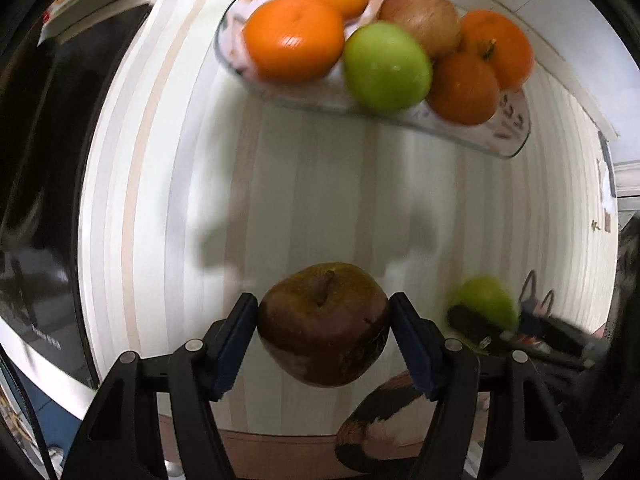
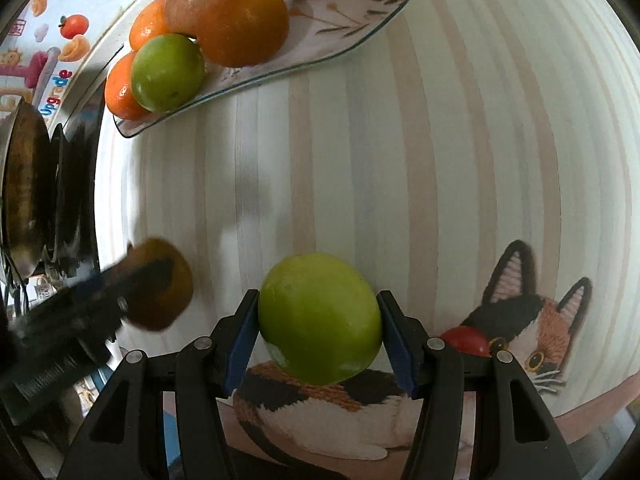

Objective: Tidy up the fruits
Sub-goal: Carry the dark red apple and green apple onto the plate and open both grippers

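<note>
My left gripper [image 1: 324, 322] is shut on a dark red-brown apple [image 1: 324, 324] and holds it above the striped cloth. My right gripper [image 2: 318, 320] is shut on a green apple [image 2: 320, 318]; it also shows blurred in the left wrist view [image 1: 486, 302]. The left gripper with its apple shows blurred in the right wrist view [image 2: 160, 284]. Ahead lies an oval patterned plate [image 1: 508, 128] [image 2: 360, 28] with several oranges [image 1: 294, 38], a green apple [image 1: 386, 66] [image 2: 166, 72] and a reddish apple [image 1: 420, 18].
The striped tablecloth [image 1: 280, 180] has a calico cat picture [image 2: 532, 328] near its front edge. A small red fruit [image 2: 466, 340] lies by the cat's face. A dark appliance [image 1: 44, 160] stands to the left of the cloth.
</note>
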Motion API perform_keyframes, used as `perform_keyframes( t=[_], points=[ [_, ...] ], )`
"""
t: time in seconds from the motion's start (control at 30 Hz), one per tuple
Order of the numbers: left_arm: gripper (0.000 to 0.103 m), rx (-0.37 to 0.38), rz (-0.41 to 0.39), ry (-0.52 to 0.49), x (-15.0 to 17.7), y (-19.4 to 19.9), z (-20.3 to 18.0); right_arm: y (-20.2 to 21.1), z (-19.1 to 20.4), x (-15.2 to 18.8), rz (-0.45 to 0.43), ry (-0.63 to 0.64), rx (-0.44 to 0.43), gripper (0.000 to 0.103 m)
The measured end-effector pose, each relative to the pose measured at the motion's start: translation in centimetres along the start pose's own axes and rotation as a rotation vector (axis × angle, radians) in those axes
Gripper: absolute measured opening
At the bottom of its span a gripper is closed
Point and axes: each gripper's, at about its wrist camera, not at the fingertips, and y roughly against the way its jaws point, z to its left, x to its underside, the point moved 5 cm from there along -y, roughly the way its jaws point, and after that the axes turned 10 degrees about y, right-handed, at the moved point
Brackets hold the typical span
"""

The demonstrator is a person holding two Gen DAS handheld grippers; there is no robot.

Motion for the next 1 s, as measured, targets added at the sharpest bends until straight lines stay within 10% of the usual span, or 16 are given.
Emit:
perform_keyframes(
  t=[0.53, 1.0],
  points=[
    [0.066, 0.009, -0.032, 0.026, 0.2, 0.5, 0.5, 0.1, -0.4, 0.1, 0.04, 0.028, -0.016, 0.063],
    [0.066, 0.131, -0.177, 0.042, -6.7, 10.7, -0.2, 5.2, -0.3, -3.7, -0.121, -0.015, -0.058, 0.061]
  ],
)
